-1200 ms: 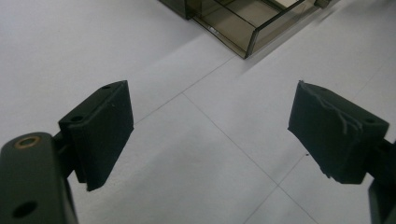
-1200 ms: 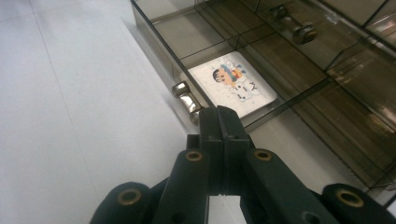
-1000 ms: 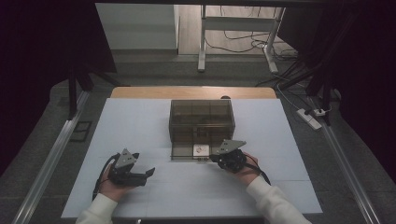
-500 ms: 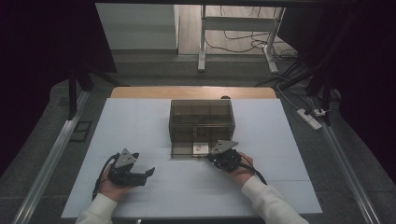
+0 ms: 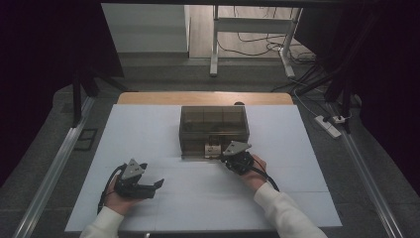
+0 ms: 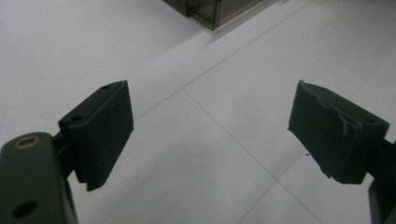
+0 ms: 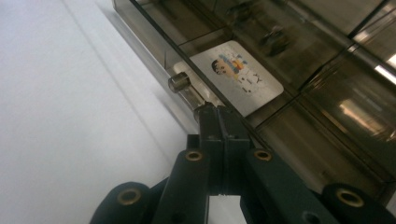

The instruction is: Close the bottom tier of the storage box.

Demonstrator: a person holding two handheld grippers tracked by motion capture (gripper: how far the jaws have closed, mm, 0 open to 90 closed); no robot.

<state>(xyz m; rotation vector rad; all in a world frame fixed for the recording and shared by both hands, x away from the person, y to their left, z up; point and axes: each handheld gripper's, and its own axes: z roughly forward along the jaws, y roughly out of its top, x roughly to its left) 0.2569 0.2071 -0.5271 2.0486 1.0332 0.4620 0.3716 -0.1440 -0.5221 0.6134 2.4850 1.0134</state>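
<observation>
The right gripper (image 7: pixel 219 112) has its two black jaws pressed flat together, pad against pad, with the tips at the front edge of a smoke-tinted, clear plastic organiser box (image 7: pixel 299 70). Just ahead of those tips a small clear cylindrical knob with a metal end (image 7: pixel 180 84) sticks out from the box's front; whether the tips actually pinch its near end cannot be told. Behind the knob, inside the box, lies a white card printed with a cartoon figure (image 7: pixel 238 77), flat on the compartment floor between dark dividing walls.

From above, the right gripper (image 5: pixel 236 157), topped by its grey three-cornered plate, sits against the near side of the box (image 5: pixel 214 130), beside the white card (image 5: pixel 214 148) at the box's front middle. The person's hand in a white sleeve comes in from the lower right, and a black cable trails back along the wrist.

The left gripper (image 6: pixel 210 135) stands wide open, its two dark padded jaws well apart and nothing between them, aimed across the bare white tabletop (image 6: pixel 224 93). A corner of the tinted box (image 6: pixel 215 11) shows far ahead of it. In the high view the left gripper (image 5: pixel 141 184) rests low near the table's front left, well apart from the box, which stands at the middle of the white table (image 5: pixel 148 129).
</observation>
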